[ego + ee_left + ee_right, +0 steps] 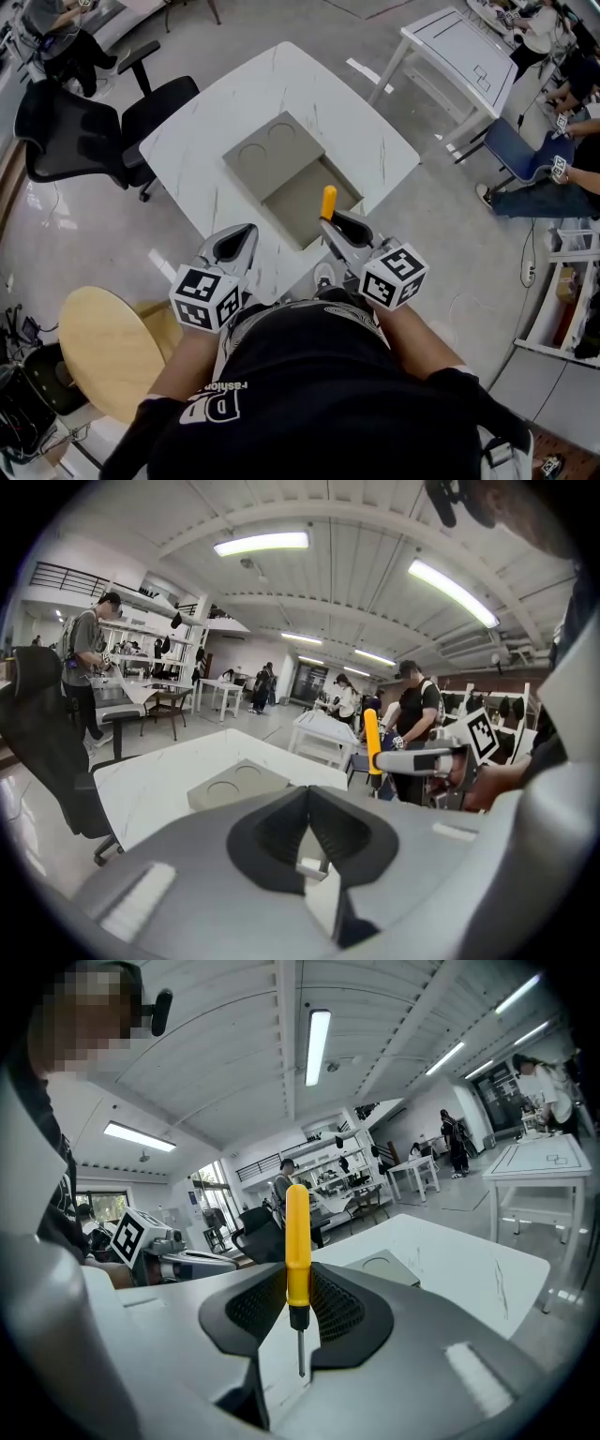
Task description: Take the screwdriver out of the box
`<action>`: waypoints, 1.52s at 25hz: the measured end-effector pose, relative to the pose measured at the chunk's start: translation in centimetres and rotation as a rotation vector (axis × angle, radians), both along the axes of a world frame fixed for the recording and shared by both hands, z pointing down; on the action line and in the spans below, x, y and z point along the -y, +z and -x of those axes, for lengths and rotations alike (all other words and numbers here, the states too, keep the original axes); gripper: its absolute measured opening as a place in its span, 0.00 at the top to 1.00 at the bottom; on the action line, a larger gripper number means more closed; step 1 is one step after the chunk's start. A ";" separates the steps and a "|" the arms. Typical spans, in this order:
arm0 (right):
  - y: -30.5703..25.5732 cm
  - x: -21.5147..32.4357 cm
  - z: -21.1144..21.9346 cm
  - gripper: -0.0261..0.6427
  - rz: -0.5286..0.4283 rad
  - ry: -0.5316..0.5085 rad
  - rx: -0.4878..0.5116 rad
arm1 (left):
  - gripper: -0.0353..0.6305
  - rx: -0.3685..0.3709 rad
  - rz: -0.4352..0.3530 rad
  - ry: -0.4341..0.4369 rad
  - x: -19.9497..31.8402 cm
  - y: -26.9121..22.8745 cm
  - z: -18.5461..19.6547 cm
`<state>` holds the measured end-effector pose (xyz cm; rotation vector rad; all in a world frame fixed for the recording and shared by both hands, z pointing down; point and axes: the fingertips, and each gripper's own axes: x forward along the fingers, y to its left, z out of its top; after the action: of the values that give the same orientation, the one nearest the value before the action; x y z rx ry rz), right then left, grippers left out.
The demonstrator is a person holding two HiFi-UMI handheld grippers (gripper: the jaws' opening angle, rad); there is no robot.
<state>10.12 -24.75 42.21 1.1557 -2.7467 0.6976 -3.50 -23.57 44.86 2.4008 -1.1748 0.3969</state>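
The right tool [298, 1305] is clamped on a screwdriver with a yellow plastic handle and thin metal shaft [297, 1241], gripping low on the handle so it stands upright, tip down, held clear above the near side of the box. The left tool [307, 829] has its jaws brought together with nothing between them and hovers beside the right one, close to the person's body. Beyond both, an open flat grey box [298, 208], touching its lid with two round recesses [270, 150], lies on a white marble-patterned tabletop [187, 159], with a black office chair [84, 131] to the left.
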 end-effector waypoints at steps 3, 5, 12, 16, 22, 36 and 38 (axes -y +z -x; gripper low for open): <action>0.2 0.1 -0.1 0.85 -0.001 0.005 -0.002 | 0.86 0.000 -0.005 0.003 0.0 0.1 0.0; 0.3 0.2 -0.1 0.85 -0.001 0.007 -0.005 | 0.86 -0.002 -0.008 0.005 0.0 0.1 -0.1; 0.4 0.3 -0.1 0.85 0.007 0.011 -0.012 | 0.86 -0.007 -0.014 0.008 0.0 -0.2 -0.2; 0.3 0.2 -0.2 0.85 0.005 0.010 -0.012 | 0.86 -0.005 -0.017 0.009 0.0 -0.3 -0.3; 0.1 0.0 -0.1 0.85 0.001 0.004 -0.018 | 0.86 -0.005 -0.021 0.018 0.0 -0.5 -0.7; 0.5 -0.2 0.3 0.85 0.005 -0.019 -0.037 | 0.86 0.002 -0.020 0.021 -0.2 -0.5 -0.7; 0.5 -0.2 0.4 0.85 0.004 -0.021 -0.040 | 0.86 0.002 -0.020 0.019 -0.3 -0.5 -0.6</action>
<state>9.73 -24.57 42.68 1.1259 -2.7194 0.6702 -2.93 -23.31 44.40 2.4306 -1.1631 0.3960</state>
